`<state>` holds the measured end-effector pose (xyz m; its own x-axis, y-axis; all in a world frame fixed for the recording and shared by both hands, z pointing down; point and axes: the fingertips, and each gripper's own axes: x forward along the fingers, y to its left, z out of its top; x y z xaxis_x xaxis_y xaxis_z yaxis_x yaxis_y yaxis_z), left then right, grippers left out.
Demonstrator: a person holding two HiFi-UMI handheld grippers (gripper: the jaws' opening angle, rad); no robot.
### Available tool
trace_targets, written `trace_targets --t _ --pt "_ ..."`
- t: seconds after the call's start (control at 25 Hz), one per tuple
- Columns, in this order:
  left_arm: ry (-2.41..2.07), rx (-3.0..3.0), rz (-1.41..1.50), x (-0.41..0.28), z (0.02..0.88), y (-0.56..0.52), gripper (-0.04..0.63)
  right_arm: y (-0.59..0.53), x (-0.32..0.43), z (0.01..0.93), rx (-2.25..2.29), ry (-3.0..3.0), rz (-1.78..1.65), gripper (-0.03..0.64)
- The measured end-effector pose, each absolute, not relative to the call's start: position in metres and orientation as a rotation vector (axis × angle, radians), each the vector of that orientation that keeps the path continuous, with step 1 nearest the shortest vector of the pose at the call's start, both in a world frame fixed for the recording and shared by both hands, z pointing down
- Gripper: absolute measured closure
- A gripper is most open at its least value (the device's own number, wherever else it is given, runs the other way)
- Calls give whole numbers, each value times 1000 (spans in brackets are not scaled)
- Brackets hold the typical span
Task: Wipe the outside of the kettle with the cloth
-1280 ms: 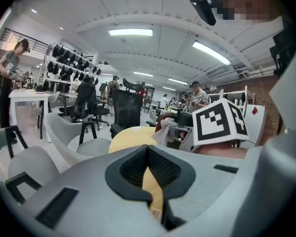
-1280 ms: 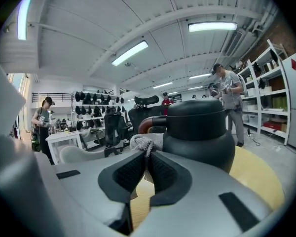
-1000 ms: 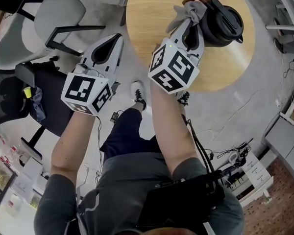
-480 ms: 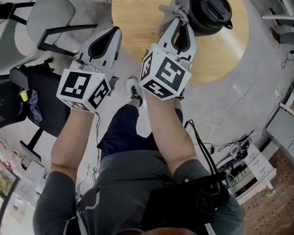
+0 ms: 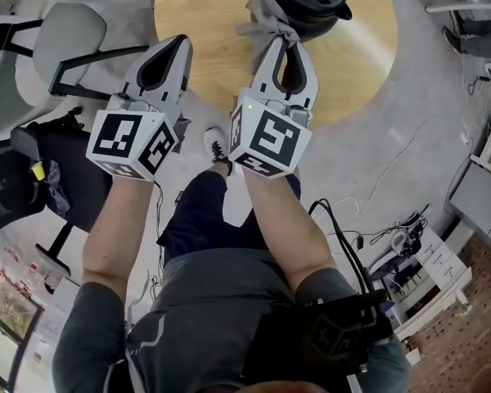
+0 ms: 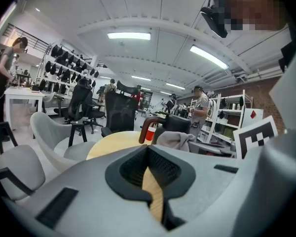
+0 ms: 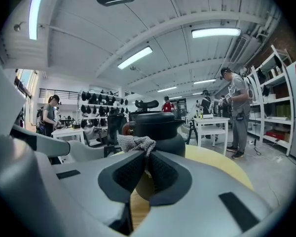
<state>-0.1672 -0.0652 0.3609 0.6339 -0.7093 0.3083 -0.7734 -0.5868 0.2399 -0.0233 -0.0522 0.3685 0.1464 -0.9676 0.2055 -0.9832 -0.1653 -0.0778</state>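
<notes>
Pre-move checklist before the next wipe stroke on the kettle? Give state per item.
1. Cloth gripped: ok. The right gripper is shut on the cloth.
2. Kettle upright on the table: ok.
3. Lid in place: ok, it sits on top of the kettle.
4. Cloth touching the kettle wall: cannot tell. They overlap in both views.
5. Kettle steadied: not ok. The left gripper is shut on nothing and away from the kettle.

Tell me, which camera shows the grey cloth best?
Right gripper view: the cloth sits close up, pinched between its jaws before the kettle. Head view shows it small, from above; left gripper view, a distant lump.
</notes>
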Motion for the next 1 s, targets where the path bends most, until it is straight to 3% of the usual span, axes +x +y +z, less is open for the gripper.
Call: trace_targets --t 1.0 --pt "-1267 2519 265 -73 340 -78 588 -75 91 378 2148 -2137 352 572"
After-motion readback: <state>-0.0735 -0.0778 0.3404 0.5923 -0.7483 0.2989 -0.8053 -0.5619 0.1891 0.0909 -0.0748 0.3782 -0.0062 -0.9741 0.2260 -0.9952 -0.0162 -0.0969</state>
